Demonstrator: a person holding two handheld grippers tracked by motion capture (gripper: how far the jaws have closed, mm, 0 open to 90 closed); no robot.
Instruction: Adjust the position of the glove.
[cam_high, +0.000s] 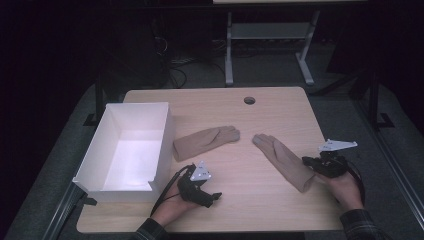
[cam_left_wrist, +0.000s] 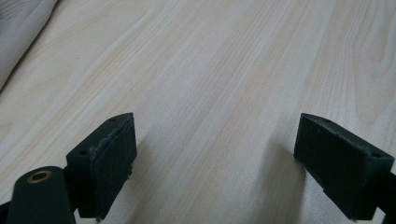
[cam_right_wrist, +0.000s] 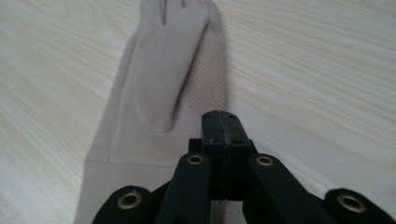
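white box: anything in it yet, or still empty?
Empty. The high view shows the white box with a bare floor inside; both gloves, left glove and right glove, lie flat on the table outside it.

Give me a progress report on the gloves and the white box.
Done: nothing yet; the white box holds no glove. In hand: the right gripper, jaws shut, sits over the right glove near its cuff; whether it pinches fabric is unclear. Left: both gloves lie on the table, including the left glove; the left gripper waits open.
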